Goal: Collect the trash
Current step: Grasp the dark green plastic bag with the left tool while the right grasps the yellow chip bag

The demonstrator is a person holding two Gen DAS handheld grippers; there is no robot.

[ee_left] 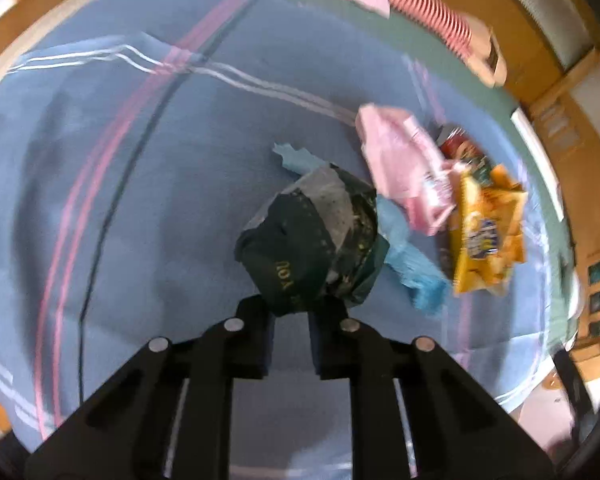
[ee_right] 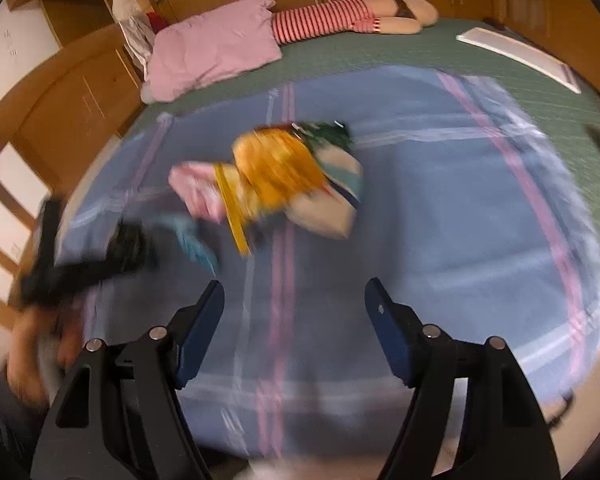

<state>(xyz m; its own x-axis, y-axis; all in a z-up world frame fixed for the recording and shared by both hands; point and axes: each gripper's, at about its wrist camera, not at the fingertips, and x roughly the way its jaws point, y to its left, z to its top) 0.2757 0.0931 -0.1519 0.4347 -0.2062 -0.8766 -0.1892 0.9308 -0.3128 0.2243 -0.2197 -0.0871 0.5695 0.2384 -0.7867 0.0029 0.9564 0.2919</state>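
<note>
Left tool (ee_left: 291,312) clamped on a dark green wrapper (ee_left: 312,248), lifted over the blue blanket (ee_left: 140,200). Right of it, uncollected: blue scrap (ee_left: 412,264), pink wrapper (ee_left: 400,160), yellow chip bag (ee_left: 488,232), can (ee_left: 456,144). Right tool (ee_right: 294,304) spread apart, empty, near side of that pile. Judged: one piece in hand, most left. Far: pink pillow (ee_right: 212,48), striped doll (ee_right: 324,20); nothing blocks.
</note>
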